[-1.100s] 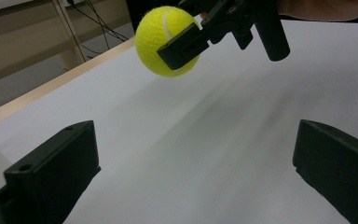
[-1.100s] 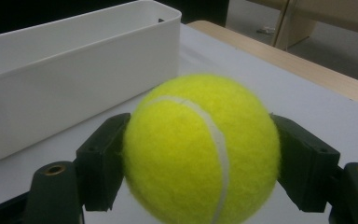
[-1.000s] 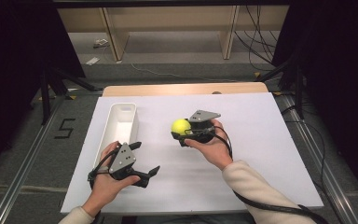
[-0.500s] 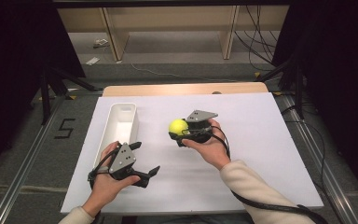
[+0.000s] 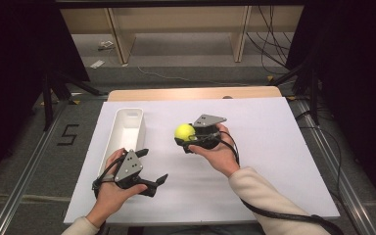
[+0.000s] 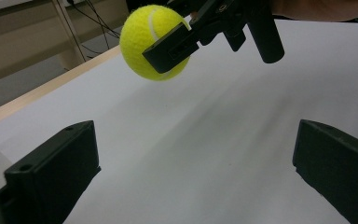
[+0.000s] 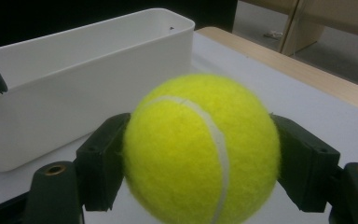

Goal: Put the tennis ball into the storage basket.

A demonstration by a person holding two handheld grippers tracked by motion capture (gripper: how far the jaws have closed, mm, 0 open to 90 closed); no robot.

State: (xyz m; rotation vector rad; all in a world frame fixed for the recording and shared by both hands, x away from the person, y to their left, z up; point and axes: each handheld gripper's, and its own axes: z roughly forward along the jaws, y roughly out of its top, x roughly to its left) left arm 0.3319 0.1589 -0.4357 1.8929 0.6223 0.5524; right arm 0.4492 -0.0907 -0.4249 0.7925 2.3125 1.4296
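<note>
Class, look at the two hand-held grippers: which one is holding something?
The right hand-held gripper: its jaws clamp the yellow tennis ball. The left hand-held gripper stands open with nothing between its jaws.

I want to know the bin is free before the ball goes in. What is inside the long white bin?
The white bin looks empty in the high view: bare floor and inner walls. In the right gripper view its near wall hides the inside. The tennis ball sits clamped in the right tool, outside the bin.

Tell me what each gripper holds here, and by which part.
The right gripper clamps the tennis ball across its middle, one jaw on each side. The left gripper is open and holds nothing.
</note>
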